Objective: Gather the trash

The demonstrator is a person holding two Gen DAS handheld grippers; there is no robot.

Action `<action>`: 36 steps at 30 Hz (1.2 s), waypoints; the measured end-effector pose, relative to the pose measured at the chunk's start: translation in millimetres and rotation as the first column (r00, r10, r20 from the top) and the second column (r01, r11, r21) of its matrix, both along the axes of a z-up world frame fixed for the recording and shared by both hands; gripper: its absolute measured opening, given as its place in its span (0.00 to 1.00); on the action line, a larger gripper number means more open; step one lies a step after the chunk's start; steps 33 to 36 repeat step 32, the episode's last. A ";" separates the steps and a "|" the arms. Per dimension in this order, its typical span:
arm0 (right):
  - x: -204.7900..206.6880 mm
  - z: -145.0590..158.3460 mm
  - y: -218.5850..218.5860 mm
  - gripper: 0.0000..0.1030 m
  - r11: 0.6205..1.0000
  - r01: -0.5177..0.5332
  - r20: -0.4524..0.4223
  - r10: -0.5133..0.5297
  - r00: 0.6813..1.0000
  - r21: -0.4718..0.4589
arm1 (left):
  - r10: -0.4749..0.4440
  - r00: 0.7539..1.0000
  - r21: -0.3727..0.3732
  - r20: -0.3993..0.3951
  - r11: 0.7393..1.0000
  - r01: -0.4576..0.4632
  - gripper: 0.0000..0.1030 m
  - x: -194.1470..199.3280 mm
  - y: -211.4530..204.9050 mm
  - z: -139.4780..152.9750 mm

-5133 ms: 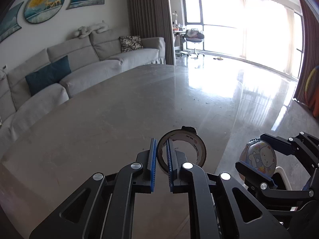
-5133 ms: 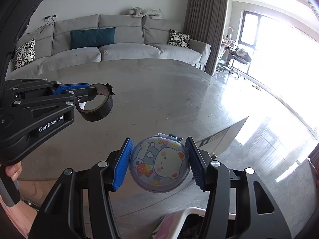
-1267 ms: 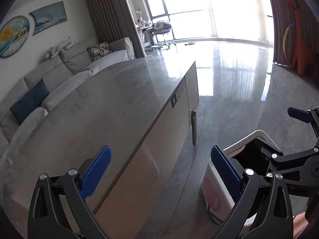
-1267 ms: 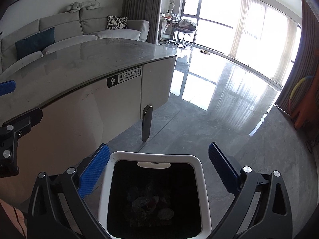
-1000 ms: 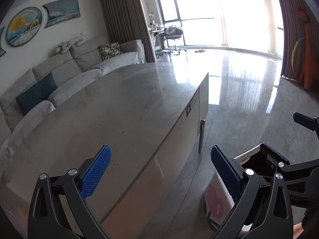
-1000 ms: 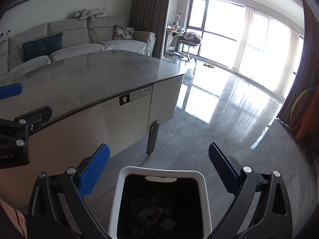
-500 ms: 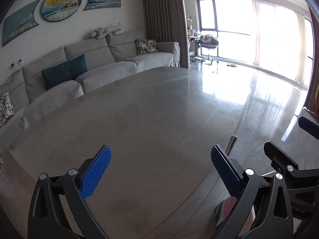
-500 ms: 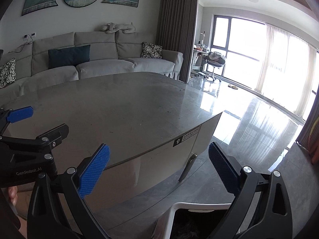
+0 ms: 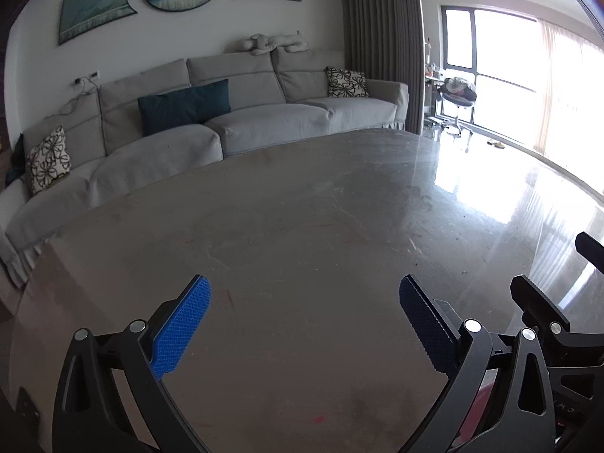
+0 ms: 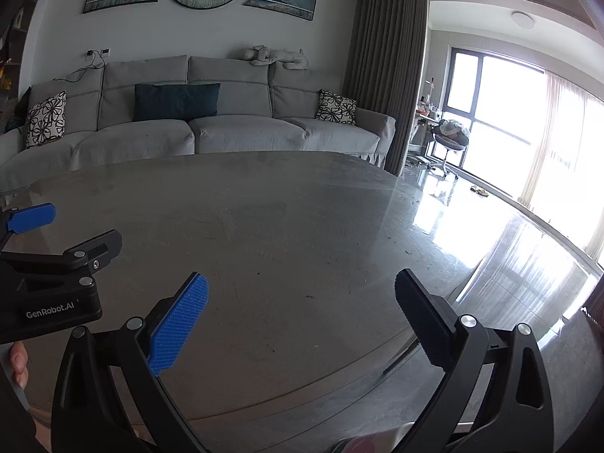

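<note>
My left gripper (image 9: pixel 302 283) stands wide open with nothing between its blue pads, low over the grey stone table (image 9: pixel 302 207). My right gripper (image 10: pixel 301 278) is wide open and empty too, over the table (image 10: pixel 283 226) near its right end. In the right wrist view the left gripper (image 10: pixel 85 226) is close by on the left, with a person's fingers (image 10: pixel 17 362) behind it. The left wrist view has the right gripper (image 9: pixel 553 268) at its right edge. A pale sliver of the trash bin's rim (image 10: pixel 358 445) peeks in at the bottom. Only small dark specks (image 10: pixel 409 253) lie on the tabletop.
A grey sofa (image 10: pixel 226 128) with cushions runs behind the table's far edge. The table ends on the right above a glossy floor (image 10: pixel 528 249). A curtain (image 10: pixel 385 75), an office chair (image 10: pixel 451 136) and bright windows are at the back right.
The tape roll and the round cartoon tin held five seconds ago have left the jaws. Since a second ago both open grippers have risen from over the bin to above the tabletop.
</note>
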State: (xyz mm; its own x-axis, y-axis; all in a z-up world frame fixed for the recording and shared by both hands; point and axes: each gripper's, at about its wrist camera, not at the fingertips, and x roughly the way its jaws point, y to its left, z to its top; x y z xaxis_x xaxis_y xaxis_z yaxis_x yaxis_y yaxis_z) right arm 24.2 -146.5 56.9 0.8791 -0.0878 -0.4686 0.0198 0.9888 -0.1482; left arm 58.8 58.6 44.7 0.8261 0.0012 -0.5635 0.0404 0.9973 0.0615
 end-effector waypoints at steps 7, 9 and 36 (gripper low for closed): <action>13.6 -3.4 22.6 0.95 1.000 -0.029 -0.012 0.029 0.999 0.000 | 0.028 0.999 -0.037 -0.024 0.999 -0.029 0.97 12.7 29.8 1.4; 16.7 -3.4 27.3 0.96 0.999 -0.036 -0.014 0.036 0.999 -0.006 | 0.030 0.999 -0.044 -0.024 0.999 -0.031 0.97 14.2 32.4 2.0; 17.2 -4.5 38.2 0.96 1.000 -0.026 -0.010 0.026 1.000 -0.006 | 0.045 0.998 -0.097 -0.045 0.994 -0.049 0.97 10.9 40.8 -0.4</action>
